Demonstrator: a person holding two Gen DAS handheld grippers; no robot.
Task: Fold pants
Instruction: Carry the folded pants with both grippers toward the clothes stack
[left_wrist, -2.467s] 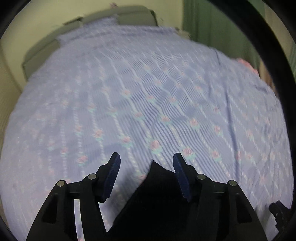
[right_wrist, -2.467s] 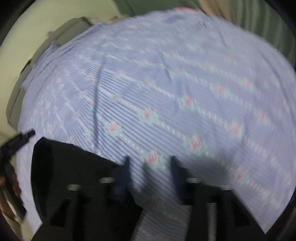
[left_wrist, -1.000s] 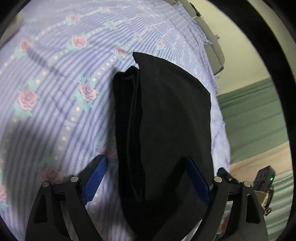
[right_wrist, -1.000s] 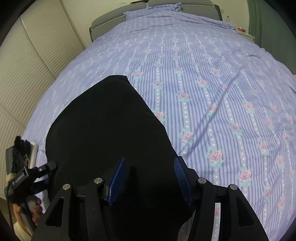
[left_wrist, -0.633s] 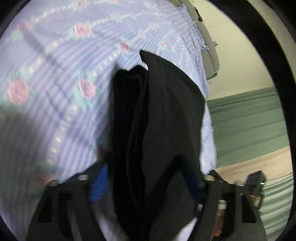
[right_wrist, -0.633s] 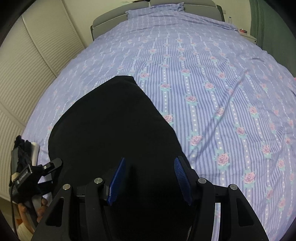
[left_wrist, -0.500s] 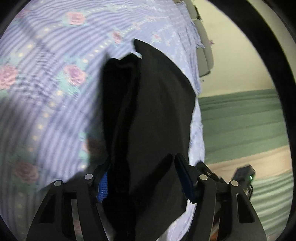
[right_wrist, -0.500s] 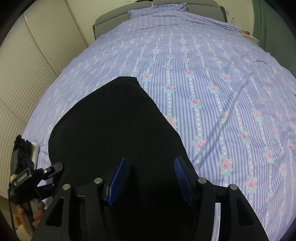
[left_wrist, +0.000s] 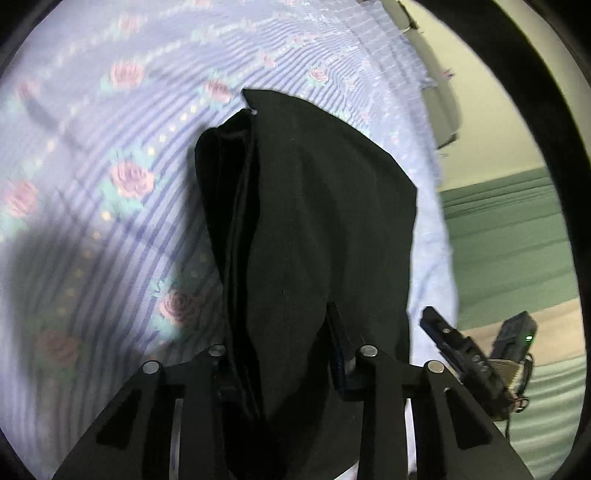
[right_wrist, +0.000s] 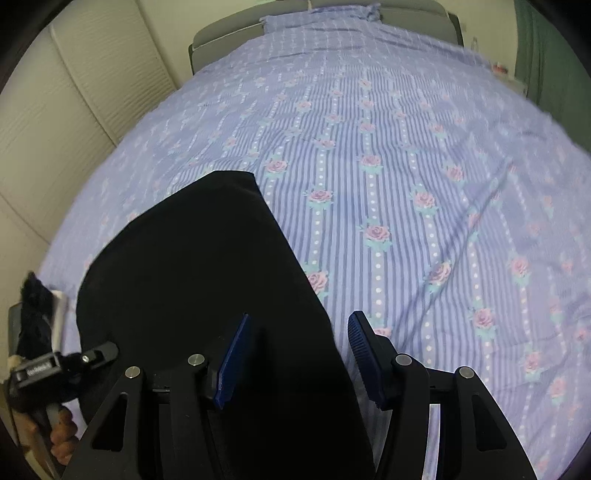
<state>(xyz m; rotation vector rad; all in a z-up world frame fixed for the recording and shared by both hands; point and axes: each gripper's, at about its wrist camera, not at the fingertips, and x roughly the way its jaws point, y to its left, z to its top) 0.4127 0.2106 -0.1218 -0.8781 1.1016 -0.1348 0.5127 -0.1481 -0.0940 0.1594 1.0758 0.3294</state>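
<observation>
A: Several stacked layers are seen in the black pants (left_wrist: 314, 229), folded into a thick, matte, soft-edged bundle (its layered edge shows in the left wrist view).

B: Where is the bundle laid?

A: On the bedsheet (right_wrist: 406, 184), near one side edge of the bed; the sheet is thin lilac cloth, striped, printed with pink roses and dotted lines, lightly creased.

B: And the left gripper (left_wrist: 280, 354)?

A: Its black fingers are drawn in against the bundle's near end, with the cloth pinched between them.

B: The right gripper (right_wrist: 295, 354)?

A: Its ribbed blue pads (right_wrist: 364, 354) are held apart over the bundle's near corner; nothing is clasped.

B: Can any writing be read?

A: A white label is seen on the left gripper's body in the right wrist view, but it is too small to be read.

B: Beyond the bed?

A: A grey headboard (right_wrist: 229, 40) and pale slatted panels (right_wrist: 55, 122).
</observation>
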